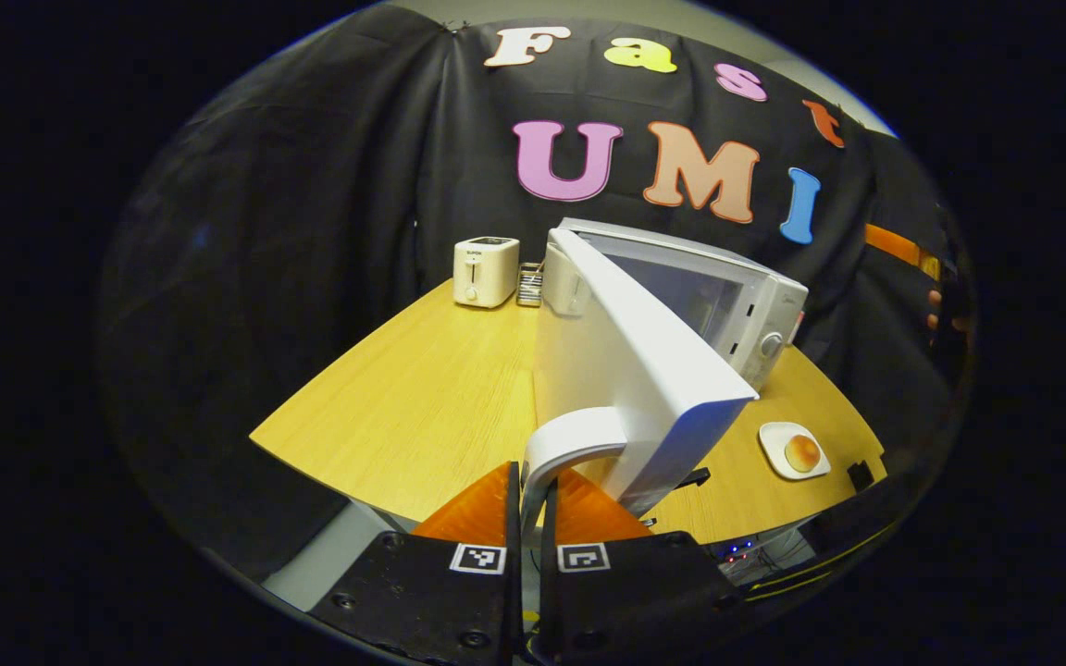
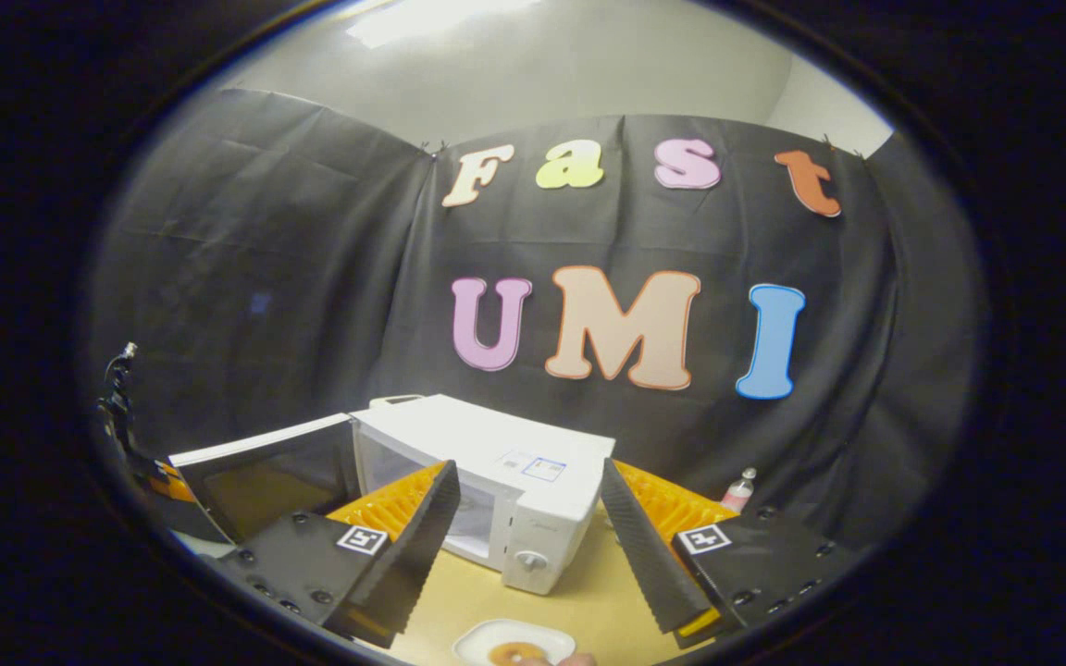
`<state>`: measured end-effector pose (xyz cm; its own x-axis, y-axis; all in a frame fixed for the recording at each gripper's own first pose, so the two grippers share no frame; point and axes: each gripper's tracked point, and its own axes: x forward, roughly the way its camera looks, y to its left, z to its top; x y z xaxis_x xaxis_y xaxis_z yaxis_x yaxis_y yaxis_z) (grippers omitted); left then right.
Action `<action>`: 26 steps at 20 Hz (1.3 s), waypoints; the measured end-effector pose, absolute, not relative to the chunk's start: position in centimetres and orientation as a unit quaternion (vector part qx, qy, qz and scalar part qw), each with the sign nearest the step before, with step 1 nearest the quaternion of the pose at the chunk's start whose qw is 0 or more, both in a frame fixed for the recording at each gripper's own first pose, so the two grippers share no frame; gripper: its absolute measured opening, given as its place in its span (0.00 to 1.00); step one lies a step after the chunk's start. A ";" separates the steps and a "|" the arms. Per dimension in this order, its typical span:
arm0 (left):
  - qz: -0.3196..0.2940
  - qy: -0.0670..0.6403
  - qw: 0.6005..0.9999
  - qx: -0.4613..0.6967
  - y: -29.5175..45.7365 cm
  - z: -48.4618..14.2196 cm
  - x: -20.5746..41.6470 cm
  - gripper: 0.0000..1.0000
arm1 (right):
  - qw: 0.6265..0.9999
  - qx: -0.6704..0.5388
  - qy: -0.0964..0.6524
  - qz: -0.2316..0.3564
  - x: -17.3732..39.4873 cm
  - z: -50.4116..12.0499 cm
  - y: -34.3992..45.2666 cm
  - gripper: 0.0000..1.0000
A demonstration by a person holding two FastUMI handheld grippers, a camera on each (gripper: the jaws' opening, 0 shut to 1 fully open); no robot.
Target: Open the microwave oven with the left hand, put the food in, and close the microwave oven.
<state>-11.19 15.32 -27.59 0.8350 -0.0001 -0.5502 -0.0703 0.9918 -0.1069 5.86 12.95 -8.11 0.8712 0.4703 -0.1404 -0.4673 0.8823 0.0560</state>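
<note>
In the left gripper view, a cream two-slot toaster (image 1: 486,270) stands at the far edge of the pale wooden table (image 1: 422,398), with a small striped metal holder (image 1: 529,284) just beside it on its right. Next comes the white box-shaped microwave oven (image 1: 737,296), its white door (image 1: 644,370) swung wide open toward the camera. The left gripper (image 1: 531,518) is clamped on the door's curved white handle (image 1: 570,439), both fingers pressing its lower end. To the right, near the table's front edge, a small white plate (image 1: 778,453) holds one round golden bun (image 1: 802,452); it sits on the table in front of the oven, outside the cavity.

In the right gripper view, the open door (image 2: 255,476) juts out at left, the white microwave oven (image 2: 514,481) stands centre, and the plate (image 2: 477,643) with the bun (image 2: 514,653) lies low on the table (image 2: 588,601). The right gripper (image 2: 528,546) hovers above it with its fingers spread wide apart, gripping nothing. A small clear bottle (image 2: 740,488) with a pink label stands at far right.
</note>
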 end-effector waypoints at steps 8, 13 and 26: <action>-0.072 0.275 0.957 -0.061 21.6 -27.8 -10.7 0.09 | 0.985 -0.044 0.054 0.156 2.5 -7.4 16.9 0.97; -0.079 0.255 0.961 -0.067 23.4 -27.9 -10.3 0.34 | 0.989 -0.051 0.062 0.124 1.3 -8.6 17.7 0.97; -0.067 0.262 0.960 -0.068 22.9 -28.4 -10.7 0.95 | 0.979 -0.016 0.200 0.021 3.0 -22.7 11.5 0.97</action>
<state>-10.72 22.86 -28.37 0.8538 -0.1643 -0.4941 0.0928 0.9817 -0.1660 3.01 11.51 -22.70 0.9189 0.0337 -0.3930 -0.0466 0.9986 -0.0233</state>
